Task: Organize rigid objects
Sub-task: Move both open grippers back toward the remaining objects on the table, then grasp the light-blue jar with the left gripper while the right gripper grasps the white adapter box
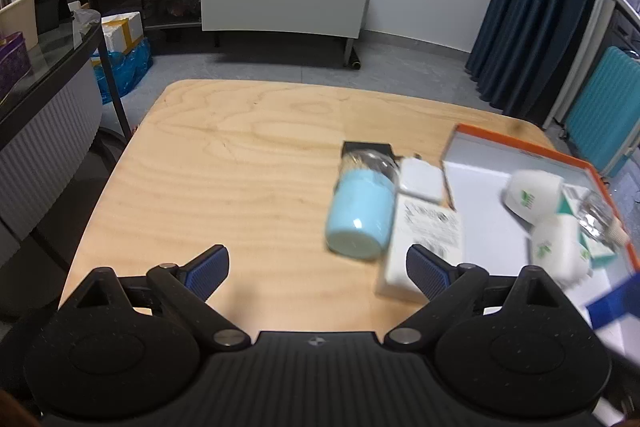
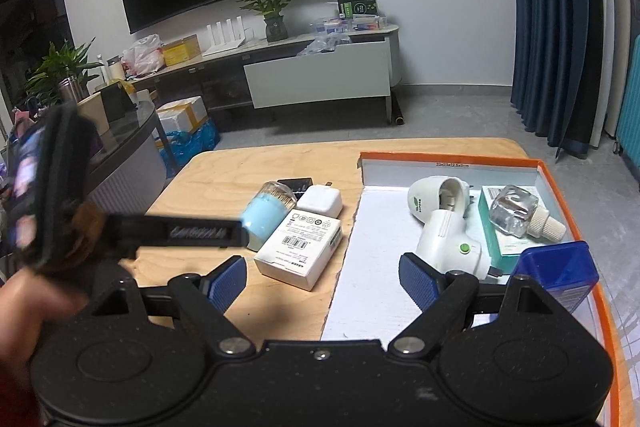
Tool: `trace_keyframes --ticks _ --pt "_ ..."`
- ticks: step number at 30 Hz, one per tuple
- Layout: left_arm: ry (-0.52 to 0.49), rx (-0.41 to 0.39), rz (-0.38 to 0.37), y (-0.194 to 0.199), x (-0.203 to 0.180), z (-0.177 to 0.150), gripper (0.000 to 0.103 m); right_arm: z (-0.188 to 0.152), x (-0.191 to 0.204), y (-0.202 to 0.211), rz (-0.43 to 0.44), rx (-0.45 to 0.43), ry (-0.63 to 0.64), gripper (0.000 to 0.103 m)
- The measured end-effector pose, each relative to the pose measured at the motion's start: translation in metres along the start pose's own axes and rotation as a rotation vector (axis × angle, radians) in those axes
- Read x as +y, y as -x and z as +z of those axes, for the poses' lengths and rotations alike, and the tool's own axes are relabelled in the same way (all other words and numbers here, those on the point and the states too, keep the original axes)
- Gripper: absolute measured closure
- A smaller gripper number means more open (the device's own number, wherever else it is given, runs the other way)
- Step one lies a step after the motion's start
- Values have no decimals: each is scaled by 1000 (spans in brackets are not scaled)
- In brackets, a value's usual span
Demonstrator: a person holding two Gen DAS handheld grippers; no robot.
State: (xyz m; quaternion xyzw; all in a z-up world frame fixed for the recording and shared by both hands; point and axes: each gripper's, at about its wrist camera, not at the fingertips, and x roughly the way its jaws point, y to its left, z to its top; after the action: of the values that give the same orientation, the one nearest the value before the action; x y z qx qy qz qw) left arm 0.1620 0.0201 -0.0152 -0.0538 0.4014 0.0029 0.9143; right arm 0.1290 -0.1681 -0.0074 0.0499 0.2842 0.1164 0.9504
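Motion-smeared in the left view: blue jar (image 1: 356, 215), plug-in units (image 1: 532, 195). Blurred across the right view's left edge: left gripper (image 2: 52, 183). Half hidden behind the jar: black card (image 2: 297, 183). Label print on white box (image 2: 298, 247) unreadable.

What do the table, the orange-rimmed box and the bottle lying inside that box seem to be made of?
Table: light wood or veneer, matt, with visible grain.
Orange-rimmed box: probably cardboard, with thin walls and a ragged front edge.
Bottle: clear glass or hard plastic, glossy, with a cream ribbed cap.

Wooden table (image 2: 224, 179): orange-rimmed tray (image 2: 452, 159), boxes.
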Motion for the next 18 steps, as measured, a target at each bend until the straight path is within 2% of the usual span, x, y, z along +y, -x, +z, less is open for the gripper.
trace_keyframes --ticks 3,6,13,16,18 --pt "15 15 -19 -18 1 9 5 -1 -3 -2 -3 2 -10 5" --pt "-33 8 -11 -34 -3 17 5 -1 -5 -5 -10 7 -13 5" --pt "-47 16 -22 -58 2 24 3 -3 -9 -16 -21 29 -19 5" --pt "-60 26 -27 -65 2 26 11 -1 -6 -22 -17 36 -19 5" --pt "-76 12 -28 -65 1 24 24 1 -2 -27 -16 42 -13 5"
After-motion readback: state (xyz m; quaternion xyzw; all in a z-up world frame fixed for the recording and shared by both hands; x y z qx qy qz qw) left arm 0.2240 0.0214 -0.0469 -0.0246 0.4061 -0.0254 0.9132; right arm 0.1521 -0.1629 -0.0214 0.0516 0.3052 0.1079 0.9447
